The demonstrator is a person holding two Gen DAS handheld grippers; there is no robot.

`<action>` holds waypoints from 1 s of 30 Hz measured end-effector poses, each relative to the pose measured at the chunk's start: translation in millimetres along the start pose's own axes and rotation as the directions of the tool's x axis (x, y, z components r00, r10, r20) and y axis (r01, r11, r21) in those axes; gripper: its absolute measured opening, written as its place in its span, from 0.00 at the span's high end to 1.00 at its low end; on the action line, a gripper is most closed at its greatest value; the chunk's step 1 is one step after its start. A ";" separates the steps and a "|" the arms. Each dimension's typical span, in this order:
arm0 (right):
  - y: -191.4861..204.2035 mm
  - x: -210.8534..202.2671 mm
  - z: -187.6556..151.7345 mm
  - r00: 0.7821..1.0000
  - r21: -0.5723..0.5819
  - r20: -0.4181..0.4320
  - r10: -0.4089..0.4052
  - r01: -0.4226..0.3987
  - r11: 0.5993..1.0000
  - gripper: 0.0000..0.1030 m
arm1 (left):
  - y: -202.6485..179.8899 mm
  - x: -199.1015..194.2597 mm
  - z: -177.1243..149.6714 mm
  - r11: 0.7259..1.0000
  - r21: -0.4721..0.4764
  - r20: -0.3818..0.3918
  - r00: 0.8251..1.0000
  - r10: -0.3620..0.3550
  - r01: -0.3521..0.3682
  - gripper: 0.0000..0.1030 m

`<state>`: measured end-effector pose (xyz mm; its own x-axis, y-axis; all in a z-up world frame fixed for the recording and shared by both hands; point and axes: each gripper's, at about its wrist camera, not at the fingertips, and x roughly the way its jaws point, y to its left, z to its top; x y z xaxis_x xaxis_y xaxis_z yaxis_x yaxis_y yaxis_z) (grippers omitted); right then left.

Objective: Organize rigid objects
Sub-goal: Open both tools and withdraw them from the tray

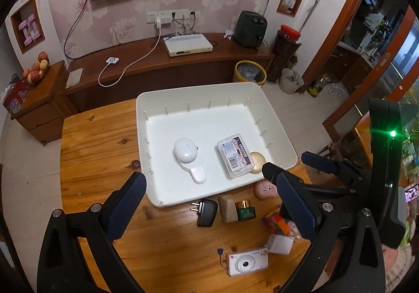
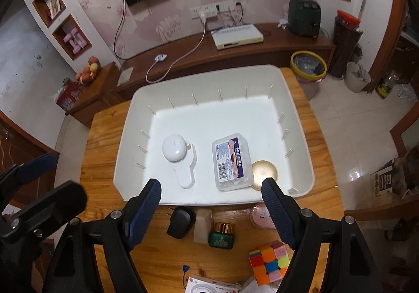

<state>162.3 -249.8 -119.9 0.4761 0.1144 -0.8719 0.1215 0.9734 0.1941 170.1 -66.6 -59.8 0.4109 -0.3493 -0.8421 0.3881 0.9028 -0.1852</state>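
Observation:
A white bin point(image 1: 282, 136) point(image 2: 306, 162) sits on the wooden table and holds a white round device point(image 1: 186, 150) point(image 2: 174, 147), a clear plastic box point(image 1: 234, 158) point(image 2: 231, 160) and a gold disc point(image 1: 257, 161) point(image 2: 264, 171). In front of the bin lie a black plug adapter point(image 1: 207, 211) point(image 2: 181, 222), a beige block point(image 1: 227, 208) point(image 2: 203, 225), a green jar point(image 1: 245, 210) point(image 2: 222, 236), a pink round case point(image 1: 263, 189) point(image 2: 258, 214), a colour cube point(image 1: 275, 221) point(image 2: 268, 261) and a white camera point(image 1: 247, 261) point(image 2: 209, 286). My left gripper point(image 1: 212, 204) is open and empty above these items. My right gripper point(image 2: 210, 208) point(image 1: 293, 170) is open and empty over the bin's near edge.
A white small box point(image 1: 280, 243) lies by the camera. A wooden TV cabinet point(image 1: 167, 65) with a white set-top box point(image 1: 187, 44) stands behind the table. A yellow-rimmed bin point(image 1: 250, 71) and a white bucket point(image 1: 290, 81) stand on the floor at right.

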 end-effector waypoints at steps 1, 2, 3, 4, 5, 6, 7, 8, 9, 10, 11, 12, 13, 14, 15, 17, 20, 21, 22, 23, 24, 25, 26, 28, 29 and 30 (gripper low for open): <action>0.8 -5.0 -1.6 1.000 0.003 0.010 0.006 -0.006 1.000 0.23 | -0.4 -6.3 -1.8 1.000 0.002 0.010 1.000 -0.002 0.002 0.03; 1.8 -9.3 -3.2 1.000 0.004 0.017 0.006 -0.006 1.000 0.23 | 0.0 -11.5 -3.8 1.000 0.003 0.017 1.000 -0.005 0.005 0.03; 2.8 -14.4 -5.1 1.000 0.004 0.027 0.004 -0.004 1.000 0.23 | -0.9 -19.7 -6.0 1.000 0.006 0.032 0.999 -0.009 0.009 0.03; 4.2 -20.3 -7.5 0.999 0.003 0.039 0.002 -0.002 1.000 0.22 | -1.5 -25.5 -7.9 1.000 0.008 0.044 0.999 -0.011 0.010 0.03; 5.6 -25.6 -9.8 0.999 0.000 0.048 0.000 0.000 1.000 0.22 | -2.1 -32.0 -9.7 1.000 0.010 0.055 0.998 -0.013 0.012 0.03; 6.4 -29.4 -11.7 0.999 0.000 0.055 -0.001 0.001 1.000 0.23 | -3.1 -38.7 -11.8 1.000 0.014 0.066 0.998 -0.016 0.016 0.03; 7.4 -34.9 -14.2 0.998 0.002 0.065 0.001 -0.001 1.000 0.23 | -4.7 -46.0 -13.5 1.000 0.019 0.081 0.997 -0.018 0.017 0.03; 8.1 -39.5 -16.4 0.997 0.005 0.073 0.003 -0.003 1.000 0.23 | -6.2 -52.0 -15.2 1.000 0.026 0.094 0.995 -0.019 0.017 0.03; 8.8 -44.6 -18.7 0.997 0.007 0.081 0.006 -0.006 1.000 0.22 | -7.5 -56.8 -17.0 0.999 0.031 0.102 0.995 -0.020 0.017 0.03; 9.8 -50.4 -21.8 0.996 0.009 0.091 0.007 -0.008 1.000 0.23 | -9.9 -63.7 -19.9 0.999 0.041 0.115 0.993 -0.020 0.016 0.03; 11.3 -55.2 -24.4 0.995 0.007 0.099 0.007 -0.008 1.000 0.23 | -11.8 -68.8 -22.1 0.999 0.050 0.127 0.992 -0.017 0.010 0.03; 12.8 -60.2 -26.9 0.994 0.001 0.109 0.005 -0.005 1.000 0.23 | -13.5 -72.6 -24.0 0.998 0.058 0.136 0.991 -0.013 0.005 0.03; 14.9 -65.5 -29.6 0.993 -0.009 0.120 -0.002 0.003 1.000 0.23 | -15.1 -77.4 -27.3 0.998 0.069 0.148 0.989 -0.008 -0.002 0.03; 16.5 -69.9 -32.8 0.991 -0.019 0.131 -0.009 0.012 1.000 0.23 | -16.6 -80.0 -29.5 0.997 0.075 0.154 0.988 -0.006 -0.005 0.03; 19.0 -76.0 -37.1 0.989 -0.033 0.147 -0.021 0.026 0.999 0.23 | -18.4 -83.0 -32.0 0.996 0.083 0.159 0.987 -0.004 -0.009 0.03; 21.7 -84.0 -43.1 0.985 -0.044 0.166 -0.036 0.044 0.998 0.23 | -21.1 -87.5 -37.9 0.995 0.100 0.165 0.986 -0.006 -0.011 0.03; 24.1 -96.6 -54.9 0.979 -0.051 0.198 -0.050 0.062 0.997 0.23 | -26.9 -91.1 -47.5 0.991 0.132 0.169 0.986 -0.001 -0.021 0.03; 24.4 -100.3 -60.7 0.976 -0.055 0.210 -0.056 0.068 0.996 0.23 | -29.1 -91.8 -51.3 0.989 0.147 0.170 0.985 0.003 -0.028 0.03; 24.9 -102.9 -65.5 0.974 -0.056 0.217 -0.062 0.076 0.996 0.23 | -31.6 -92.5 -56.4 0.986 0.162 0.172 0.985 0.007 -0.035 0.03; 25.4 -103.5 -69.1 0.973 -0.058 0.221 -0.069 0.084 0.995 0.23 | -33.5 -92.2 -59.7 0.984 0.175 0.171 0.985 0.011 -0.041 0.03; 26.0 -104.6 -74.0 0.971 -0.059 0.225 -0.079 0.094 0.994 0.23 | -35.0 -91.4 -62.6 0.982 0.185 0.169 0.986 0.014 -0.046 0.03; 26.9 -105.6 -79.9 0.969 -0.063 0.230 -0.088 0.105 0.992 0.23 | -37.5 -90.0 -67.1 0.978 0.200 0.162 0.987 0.019 -0.052 0.03; 27.9 -105.9 -86.6 0.967 -0.065 0.235 -0.097 0.115 0.991 0.23 | -39.2 -88.3 -71.0 0.976 0.212 0.158 0.987 0.023 -0.056 0.03; 30.0 -105.1 -96.4 0.966 -0.074 0.236 -0.109 0.129 0.989 0.23 | -42.9 -82.8 -80.2 0.969 0.238 0.143 0.989 0.033 -0.067 0.03; 31.0 -103.7 -103.8 0.965 -0.084 0.234 -0.118 0.141 0.986 0.23 | -44.5 -79.7 -83.8 0.966 0.248 0.134 0.990 0.035 -0.068 0.03; 30.9 -102.9 -108.7 0.964 -0.089 0.235 -0.123 0.148 0.985 0.23 | -45.2 -77.5 -86.5 0.965 0.255 0.126 0.991 0.038 -0.069 0.03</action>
<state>22.4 -210.0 -73.0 0.6485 -0.0563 -0.7592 0.1124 0.9934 0.0224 49.3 -58.7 -30.0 0.5260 -0.3438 -0.7779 0.5561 0.8311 0.0088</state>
